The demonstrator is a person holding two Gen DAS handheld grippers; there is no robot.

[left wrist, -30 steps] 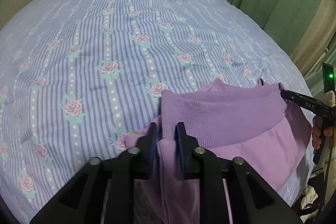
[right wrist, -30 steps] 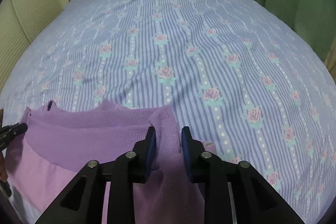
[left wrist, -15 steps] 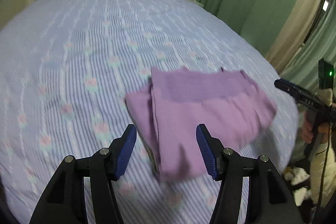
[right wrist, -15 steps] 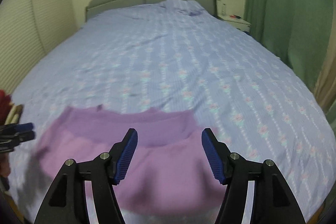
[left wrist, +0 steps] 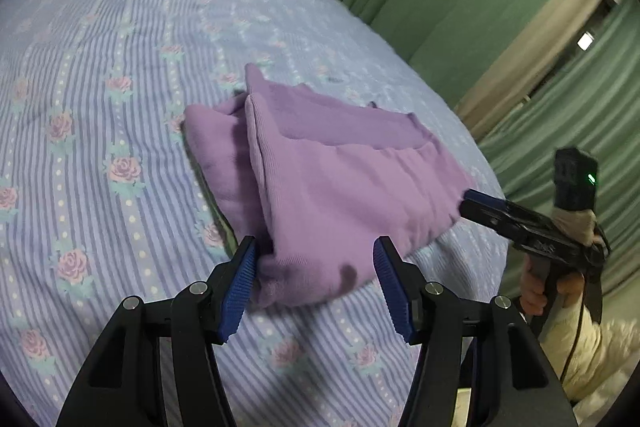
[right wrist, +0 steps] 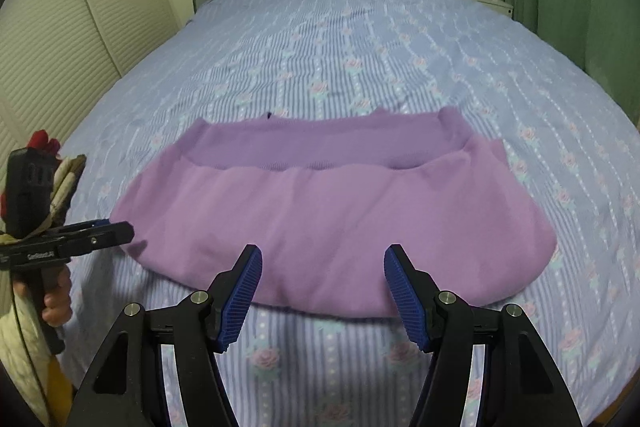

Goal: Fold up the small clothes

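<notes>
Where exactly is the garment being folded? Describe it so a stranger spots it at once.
Find the bed's blue striped, rose-patterned bedspread. Near its foot edge lies the folded purple garment. It is the only plain, solid-colored item there, with a darker ribbed band along its far edge.

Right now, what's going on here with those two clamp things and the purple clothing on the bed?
A person is folding a small purple knit garment on a bed with a blue floral striped bedspread, using a handheld gripper in each hand. The garment lies folded over near the foot of the bed. Both the left gripper and the right gripper have their jaws open and hold nothing; each hovers at the garment's near edge, so the fabric rests free on the bedspread.
</notes>
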